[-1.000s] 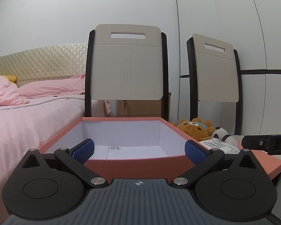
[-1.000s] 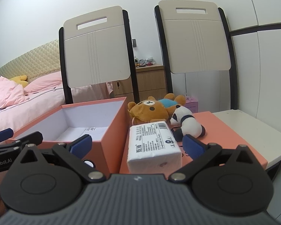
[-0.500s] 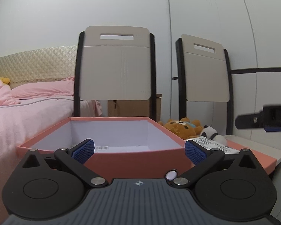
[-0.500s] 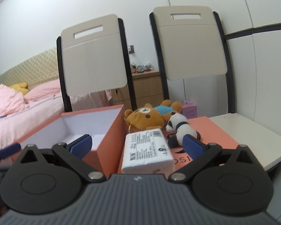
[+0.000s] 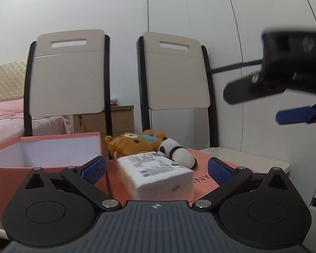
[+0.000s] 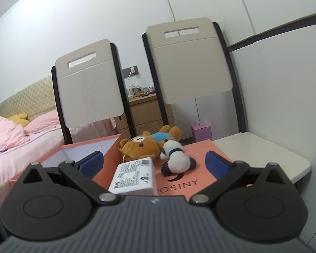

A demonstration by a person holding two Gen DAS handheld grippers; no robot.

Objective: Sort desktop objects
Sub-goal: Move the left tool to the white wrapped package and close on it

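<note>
A white tissue pack [image 5: 155,174] [image 6: 134,176] lies on the orange box lid [image 5: 204,175] [image 6: 191,181]. Behind it lie a brown bear plush [image 5: 132,145] [image 6: 145,145] and a panda plush [image 5: 177,151] [image 6: 177,160]. The open orange box [image 5: 44,156] [image 6: 82,147] stands to the left. My left gripper [image 5: 155,169] is open, just short of the tissue pack. My right gripper [image 6: 153,163] is open and higher up, above the tissue pack; it also shows in the left wrist view [image 5: 293,105] at upper right.
Two beige chairs [image 5: 69,73] [image 5: 177,73] stand behind the white table [image 6: 263,154]. A pink bed [image 6: 16,139] is at the left. A wooden nightstand [image 6: 145,111] and a small pink box [image 6: 201,131] are beyond the chairs.
My left gripper swung right from the open box to face the tissue pack. My right gripper rose and tilted, now looking down on the lid and plushes.
</note>
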